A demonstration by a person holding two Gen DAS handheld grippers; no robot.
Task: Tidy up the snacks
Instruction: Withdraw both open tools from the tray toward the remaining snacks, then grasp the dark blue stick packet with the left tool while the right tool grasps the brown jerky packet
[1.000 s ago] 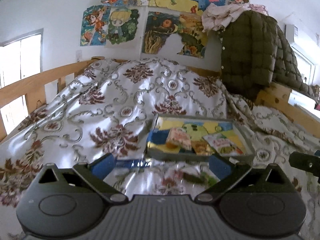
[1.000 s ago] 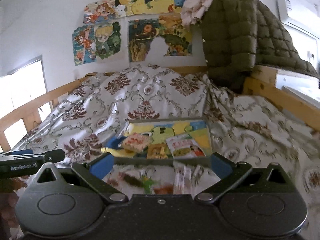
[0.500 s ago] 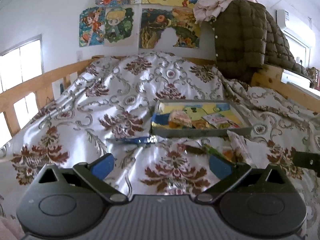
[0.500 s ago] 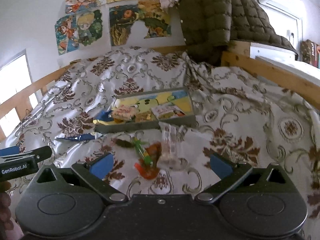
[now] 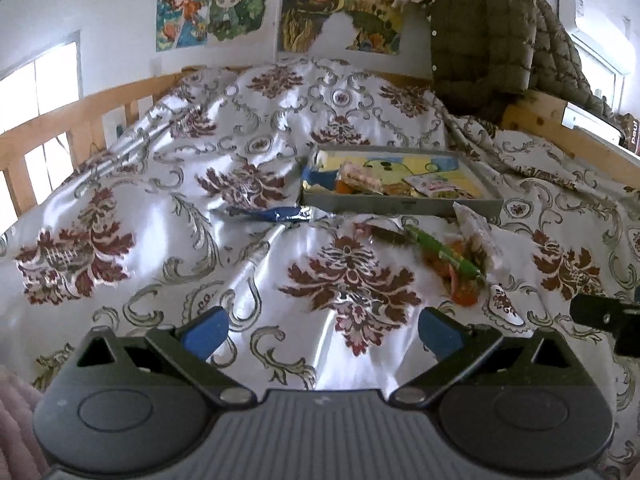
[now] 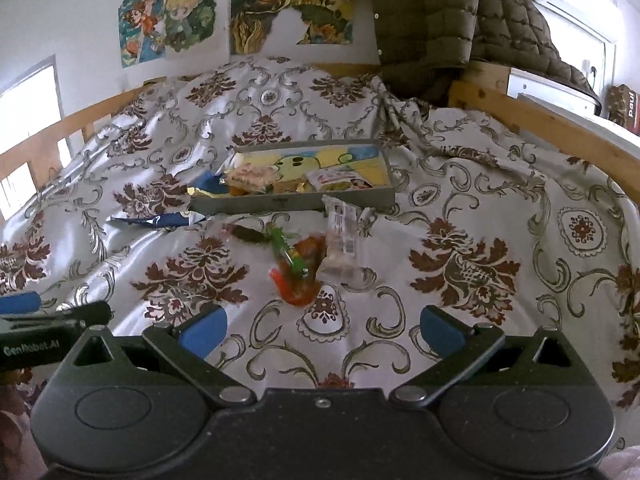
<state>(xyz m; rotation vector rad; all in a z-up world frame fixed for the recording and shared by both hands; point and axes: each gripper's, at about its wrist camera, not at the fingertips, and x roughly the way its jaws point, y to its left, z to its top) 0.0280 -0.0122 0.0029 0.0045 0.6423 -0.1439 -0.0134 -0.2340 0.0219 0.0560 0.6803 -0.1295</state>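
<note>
On the patterned satin bedspread [image 6: 460,184], crinkly orange-and-green snack packets [image 6: 298,270] lay before the grey tin tray [image 6: 292,200]; light, slippery, best pinched at an edge. Both tongs [image 5: 322,330] [image 6: 322,330] gaped wide, empty.

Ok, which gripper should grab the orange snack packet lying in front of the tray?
Right gripper: open, and the orange packet lies almost straight ahead of it. For the left gripper the packet lies off to the right.

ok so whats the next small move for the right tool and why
Probably ease the right tool forward and down toward the clear snack packet. Both tools are open and empty, and that packet lies on the bedspread just short of the tray, nearly straight ahead, beside the orange packet. The left tool is farther off.
</note>
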